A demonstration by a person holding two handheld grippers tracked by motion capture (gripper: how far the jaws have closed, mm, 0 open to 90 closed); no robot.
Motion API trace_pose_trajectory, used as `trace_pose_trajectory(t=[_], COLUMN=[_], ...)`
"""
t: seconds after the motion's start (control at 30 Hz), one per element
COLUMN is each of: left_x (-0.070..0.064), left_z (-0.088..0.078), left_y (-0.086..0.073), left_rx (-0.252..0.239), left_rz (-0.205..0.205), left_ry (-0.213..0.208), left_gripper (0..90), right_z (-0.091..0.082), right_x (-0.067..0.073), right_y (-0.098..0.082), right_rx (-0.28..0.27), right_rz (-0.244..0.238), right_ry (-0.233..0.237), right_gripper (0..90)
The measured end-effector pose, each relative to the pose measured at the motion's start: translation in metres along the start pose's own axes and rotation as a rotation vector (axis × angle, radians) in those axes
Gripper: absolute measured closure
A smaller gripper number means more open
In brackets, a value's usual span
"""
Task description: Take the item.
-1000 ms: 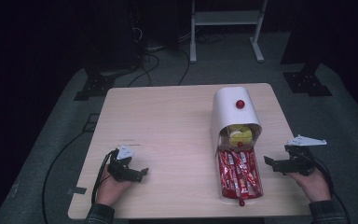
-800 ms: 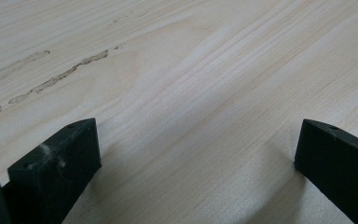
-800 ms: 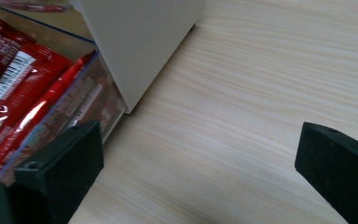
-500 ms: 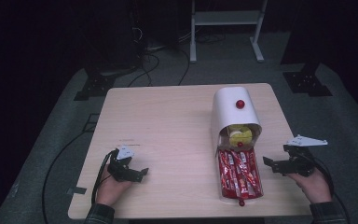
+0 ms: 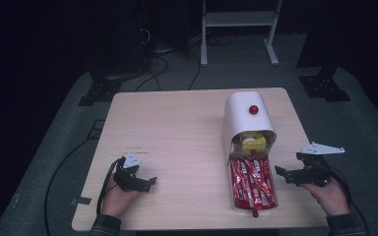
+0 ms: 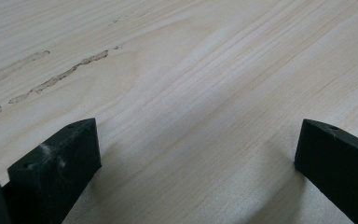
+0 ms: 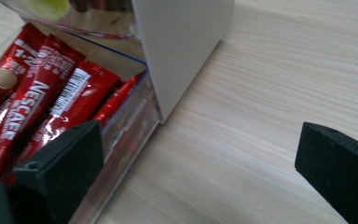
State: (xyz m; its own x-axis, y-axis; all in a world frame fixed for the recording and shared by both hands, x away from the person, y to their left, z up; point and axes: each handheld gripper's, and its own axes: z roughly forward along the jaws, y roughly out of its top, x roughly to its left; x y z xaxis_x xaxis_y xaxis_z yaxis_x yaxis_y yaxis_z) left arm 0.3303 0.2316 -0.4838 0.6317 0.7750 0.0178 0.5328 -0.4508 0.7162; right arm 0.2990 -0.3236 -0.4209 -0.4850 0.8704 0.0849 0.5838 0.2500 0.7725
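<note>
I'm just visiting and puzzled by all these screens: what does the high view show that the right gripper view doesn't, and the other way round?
The high view alone shows the whole table, both hands, the left gripper, the red knob on the white box and the floor stands. The right gripper view alone lets you read the Nescafe lettering on the red sachets and see the drawer's clear wall. Both share the open right gripper, white box, sachets and wooden tabletop.

Wooden table [image 5: 177,128]; beyond it, white stand [image 5: 238,19] and floor cables [image 5: 162,64].
</note>
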Motion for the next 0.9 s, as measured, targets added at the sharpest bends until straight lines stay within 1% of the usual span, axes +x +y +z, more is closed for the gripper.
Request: trace_pose_trajectory(t=[0.23, 0.53, 0.9], left_x=[0.000, 0.000, 0.000], left_z=[0.000, 0.000, 0.000], left_y=[0.000, 0.000, 0.000], left_rx=[0.000, 0.004, 0.003], left_rz=[-0.004, 0.001, 0.001], left_ry=[0.000, 0.000, 0.000], left_gripper=[0.0, 0.0, 0.0], right_z=[-0.001, -0.003, -0.004], right_x=[0.006, 0.014, 0.025], right_y=[0.003, 0.006, 0.009], right_rx=[-0.006, -0.011, -0.015], right_rz=[-0.014, -0.023, -0.051], right_ry=[0.015, 0.042, 0.075], right_gripper=[0.6, 0.6, 0.6])
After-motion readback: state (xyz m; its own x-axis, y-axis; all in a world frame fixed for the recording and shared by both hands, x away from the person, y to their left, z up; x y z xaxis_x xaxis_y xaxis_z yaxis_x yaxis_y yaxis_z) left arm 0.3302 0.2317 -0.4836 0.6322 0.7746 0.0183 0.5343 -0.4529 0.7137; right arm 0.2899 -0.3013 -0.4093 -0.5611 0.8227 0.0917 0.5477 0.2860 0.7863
